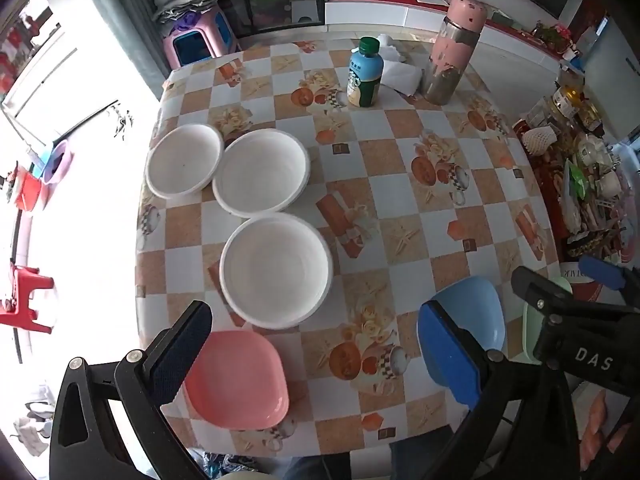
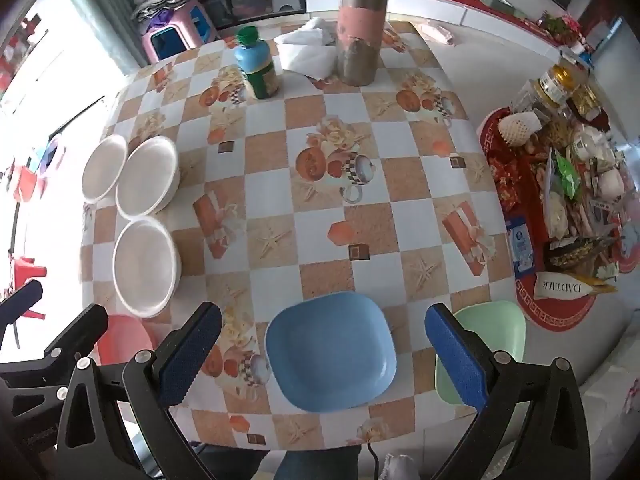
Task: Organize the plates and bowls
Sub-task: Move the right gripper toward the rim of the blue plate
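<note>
Both grippers hang over table (image 2: 360, 132), left gripper (image 1: 316, 350) and right gripper (image 2: 324, 356) spread wide, nothing held; three white bowls (image 1: 276, 268) clustered far left, pink plate (image 1: 240, 378), blue plate (image 2: 330, 354), green plate (image 2: 496, 334) along near edge

daylight from left | left side overexposed | fisheye-warped edges | sharp

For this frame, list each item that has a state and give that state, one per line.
left gripper: open, empty
right gripper: open, empty
three white bowls: upright, empty, unstacked
pink plate: flat on the table, empty
blue plate: flat, empty
green plate: flat, empty
green-capped bottle: upright, capped
pink flask: upright, closed
</note>
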`<state>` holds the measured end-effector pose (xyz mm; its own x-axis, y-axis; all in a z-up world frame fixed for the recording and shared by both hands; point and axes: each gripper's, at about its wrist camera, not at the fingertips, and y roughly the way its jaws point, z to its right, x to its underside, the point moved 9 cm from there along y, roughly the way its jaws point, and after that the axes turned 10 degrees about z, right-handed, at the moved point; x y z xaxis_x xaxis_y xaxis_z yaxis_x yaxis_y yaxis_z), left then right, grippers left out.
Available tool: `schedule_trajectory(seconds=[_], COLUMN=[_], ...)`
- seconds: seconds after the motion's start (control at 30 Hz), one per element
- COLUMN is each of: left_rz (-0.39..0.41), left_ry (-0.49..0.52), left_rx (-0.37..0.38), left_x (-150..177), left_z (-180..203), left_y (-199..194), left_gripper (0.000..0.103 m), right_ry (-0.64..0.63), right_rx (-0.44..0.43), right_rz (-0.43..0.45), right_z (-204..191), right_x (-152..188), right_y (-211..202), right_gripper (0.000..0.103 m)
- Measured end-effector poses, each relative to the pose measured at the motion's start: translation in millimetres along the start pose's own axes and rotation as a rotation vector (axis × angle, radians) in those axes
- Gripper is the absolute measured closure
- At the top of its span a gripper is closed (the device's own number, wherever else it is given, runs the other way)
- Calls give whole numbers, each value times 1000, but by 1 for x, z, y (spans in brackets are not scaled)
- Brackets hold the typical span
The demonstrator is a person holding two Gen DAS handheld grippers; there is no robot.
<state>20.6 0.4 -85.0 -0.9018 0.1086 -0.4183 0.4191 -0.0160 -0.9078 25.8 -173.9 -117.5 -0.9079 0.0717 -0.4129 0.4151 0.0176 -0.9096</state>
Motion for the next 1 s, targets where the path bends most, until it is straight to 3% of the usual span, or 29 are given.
schedule_trajectory(seconds=[0.47,0.83,1.0], left_rz=[-52,-162,-148], left_ry=[-5,41,53], left_rx=[-29,-60,-65], left_x=[16,25,29], left_z=[33,56,64], left_y=[-5,6,21], left_gripper=[0,0,0], right_ry=[-69,-62,-63], right_rx=[-22,-25,-23], right_rz=[-17,-62,-98], right_z=[26,50,57], right_x=[4,12,20], right_y=[-11,4,14], right_gripper=[1,1,1])
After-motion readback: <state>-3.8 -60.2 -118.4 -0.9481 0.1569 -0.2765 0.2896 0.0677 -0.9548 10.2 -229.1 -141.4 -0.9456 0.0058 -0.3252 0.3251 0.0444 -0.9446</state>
